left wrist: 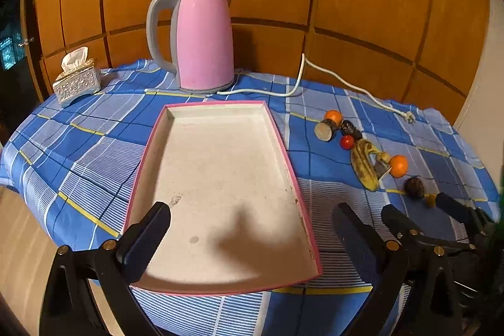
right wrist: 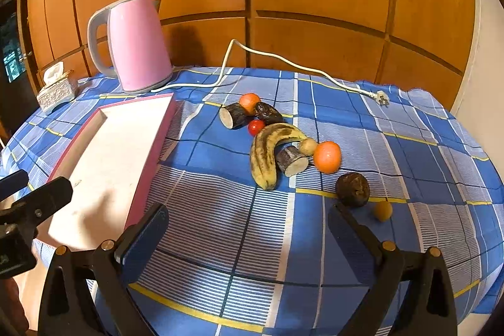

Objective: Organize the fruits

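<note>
A pink-rimmed tray (left wrist: pixel 285 147) (right wrist: pixel 163 128) lies bare on the checked cloth. To its right sit the fruits: a spotted banana (right wrist: pixel 266 151) (left wrist: pixel 362 162), two oranges (right wrist: pixel 327 156) (right wrist: pixel 249 103), a red tomato (right wrist: pixel 255 127), two cut dark cane pieces (right wrist: pixel 291 161) (right wrist: pixel 233 115), a dark round fruit (right wrist: pixel 352 189) and a small yellow one (right wrist: pixel 382 210). My left gripper (left wrist: pixel 252 232) hovers open over the tray's near end. My right gripper (right wrist: pixel 249 229) is open over the cloth, short of the fruit; it also shows in the left wrist view (left wrist: pixel 419 210).
A pink kettle (left wrist: pixel 201 40) stands behind the tray, its white cord (right wrist: pixel 283 62) trailing right to a plug (right wrist: pixel 381 98). A silver tissue box (left wrist: pixel 77 81) sits at the far left. Wooden panels back the table. The cloth drops off at the near and right edges.
</note>
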`<state>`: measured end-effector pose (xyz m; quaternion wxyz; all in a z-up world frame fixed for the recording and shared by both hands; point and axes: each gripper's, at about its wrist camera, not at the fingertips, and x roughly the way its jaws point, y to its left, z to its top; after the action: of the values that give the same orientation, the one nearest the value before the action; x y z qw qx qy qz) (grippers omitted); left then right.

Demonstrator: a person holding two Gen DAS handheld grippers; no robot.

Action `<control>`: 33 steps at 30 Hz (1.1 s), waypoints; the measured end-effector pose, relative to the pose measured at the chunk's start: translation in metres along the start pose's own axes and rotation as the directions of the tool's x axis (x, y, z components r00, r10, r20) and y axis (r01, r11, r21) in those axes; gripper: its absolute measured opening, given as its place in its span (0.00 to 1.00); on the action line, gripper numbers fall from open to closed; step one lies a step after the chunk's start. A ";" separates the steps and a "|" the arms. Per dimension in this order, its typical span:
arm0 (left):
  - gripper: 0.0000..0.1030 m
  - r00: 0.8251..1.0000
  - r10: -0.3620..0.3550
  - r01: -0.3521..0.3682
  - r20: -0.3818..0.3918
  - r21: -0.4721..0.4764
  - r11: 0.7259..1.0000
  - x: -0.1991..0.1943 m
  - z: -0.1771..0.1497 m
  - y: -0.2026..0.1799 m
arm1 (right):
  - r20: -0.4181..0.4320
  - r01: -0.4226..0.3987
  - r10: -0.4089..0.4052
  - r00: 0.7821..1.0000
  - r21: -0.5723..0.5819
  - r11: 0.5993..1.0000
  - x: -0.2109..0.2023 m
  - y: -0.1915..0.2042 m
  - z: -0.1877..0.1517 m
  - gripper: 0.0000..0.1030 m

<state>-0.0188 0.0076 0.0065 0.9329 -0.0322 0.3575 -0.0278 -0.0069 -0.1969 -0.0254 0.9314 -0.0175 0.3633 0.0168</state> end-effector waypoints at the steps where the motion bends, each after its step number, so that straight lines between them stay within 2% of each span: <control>1: 1.00 1.000 0.000 0.000 0.001 -0.005 1.000 -0.001 0.000 0.001 | -0.002 0.000 0.000 1.000 0.002 1.000 0.000 0.000 0.000 1.00; 7: 1.00 1.000 0.002 -0.002 -0.018 -0.020 1.000 0.000 -0.001 0.005 | 0.013 -0.007 0.007 1.000 -0.005 1.000 -0.005 0.002 0.000 1.00; 14: 1.00 1.000 0.006 -0.006 0.009 0.011 1.000 -0.006 0.000 0.001 | 0.011 -0.008 0.008 1.000 -0.001 1.000 -0.004 0.001 0.001 1.00; 22: 1.00 1.000 0.006 -0.006 0.011 0.007 1.000 -0.007 0.000 0.005 | 0.026 -0.016 0.018 1.000 -0.045 0.999 -0.009 0.012 0.001 1.00; 33: 1.00 1.000 0.019 -0.019 0.018 0.009 1.000 -0.011 0.004 0.005 | 0.014 -0.005 0.005 1.000 -0.032 0.999 -0.010 0.007 -0.001 1.00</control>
<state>-0.0246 0.0134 0.0161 0.9365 -0.0249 0.3491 -0.0202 -0.0149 -0.1899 -0.0192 0.9334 -0.0314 0.3566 0.0252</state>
